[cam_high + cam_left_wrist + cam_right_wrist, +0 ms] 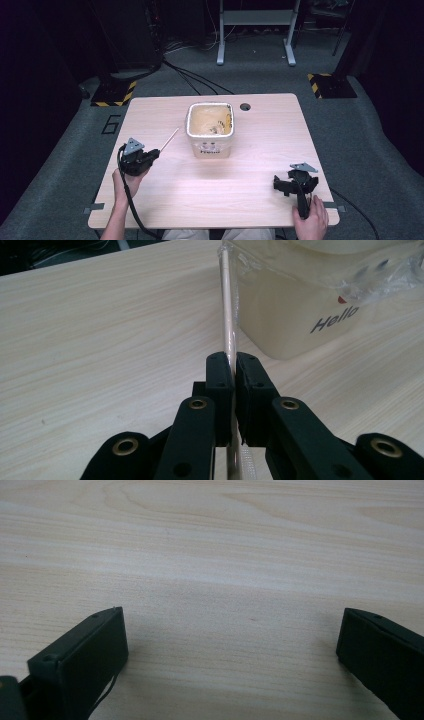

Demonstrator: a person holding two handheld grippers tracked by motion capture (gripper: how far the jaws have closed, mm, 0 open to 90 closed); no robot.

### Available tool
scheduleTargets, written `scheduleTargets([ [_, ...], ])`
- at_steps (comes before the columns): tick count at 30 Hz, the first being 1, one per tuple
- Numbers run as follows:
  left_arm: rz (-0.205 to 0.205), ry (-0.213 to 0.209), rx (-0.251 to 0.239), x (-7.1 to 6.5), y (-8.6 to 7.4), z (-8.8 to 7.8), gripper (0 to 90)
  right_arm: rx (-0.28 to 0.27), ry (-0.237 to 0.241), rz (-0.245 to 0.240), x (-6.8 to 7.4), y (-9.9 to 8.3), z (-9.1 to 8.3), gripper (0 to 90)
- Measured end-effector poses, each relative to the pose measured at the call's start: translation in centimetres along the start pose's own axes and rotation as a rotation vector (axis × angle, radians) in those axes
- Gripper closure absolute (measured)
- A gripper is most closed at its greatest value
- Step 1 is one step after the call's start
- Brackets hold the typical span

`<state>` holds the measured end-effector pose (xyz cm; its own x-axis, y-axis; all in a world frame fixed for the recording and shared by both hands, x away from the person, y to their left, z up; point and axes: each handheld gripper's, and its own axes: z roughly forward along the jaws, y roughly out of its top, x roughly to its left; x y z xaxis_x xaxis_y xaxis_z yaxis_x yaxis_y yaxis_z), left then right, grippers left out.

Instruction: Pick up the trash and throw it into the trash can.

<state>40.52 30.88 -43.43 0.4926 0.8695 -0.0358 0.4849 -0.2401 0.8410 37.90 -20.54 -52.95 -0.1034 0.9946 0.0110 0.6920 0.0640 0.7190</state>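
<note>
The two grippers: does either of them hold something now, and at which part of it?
The left gripper is shut on a thin wooden stick, near its lower end; most of it sticks out toward the tub. The right gripper is open and holds nothing.

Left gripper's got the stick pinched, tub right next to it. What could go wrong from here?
1. The left gripper clamps the thin stick near its lower end, so the long free part could pivot or slip in the jaws.
2. The stick's tip sits close to the plastic-wrapped tub; a swing could snag the film or nudge the tub.
3. The right gripper rests open, well away, so nothing steadies the tub.
</note>
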Motion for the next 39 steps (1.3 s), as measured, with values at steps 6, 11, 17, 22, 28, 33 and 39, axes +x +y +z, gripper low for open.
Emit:
scheduleTargets([
  [6,0.002,-0.002,-0.011,0.2,0.7,-0.1,85.0,0.0,0.0,0.001,0.0,0.0,0.0,0.0],
  [11,0.002,-0.001,-0.026,0.3,1.7,-0.2,85.0,0.0,0.0,0.0,0.0,0.0,0.0,0.0],
  [17,0.009,0.001,-0.036,0.4,2.6,-0.3,85.0,0.0,0.0,0.0,0.0,0.0,0.0,0.0],
  [22,0.016,-0.003,-0.045,0.4,3.3,-0.3,85.0,0.0,0.0,0.0,0.0,0.0,0.0,0.0],
  [28,0.026,-0.007,-0.053,0.3,4.1,-0.2,85.0,0.0,0.002,0.0,0.0,0.0,0.0,0.0],
  [33,0.033,-0.009,-0.064,0.0,4.9,-0.2,85.0,0.0,0.0,0.0,0.0,0.0,0.0,0.0],
  [39,0.042,-0.011,-0.072,-0.2,5.8,-0.1,85.0,0.0,0.0,0.0,0.0,0.0,0.0,0.0],
])
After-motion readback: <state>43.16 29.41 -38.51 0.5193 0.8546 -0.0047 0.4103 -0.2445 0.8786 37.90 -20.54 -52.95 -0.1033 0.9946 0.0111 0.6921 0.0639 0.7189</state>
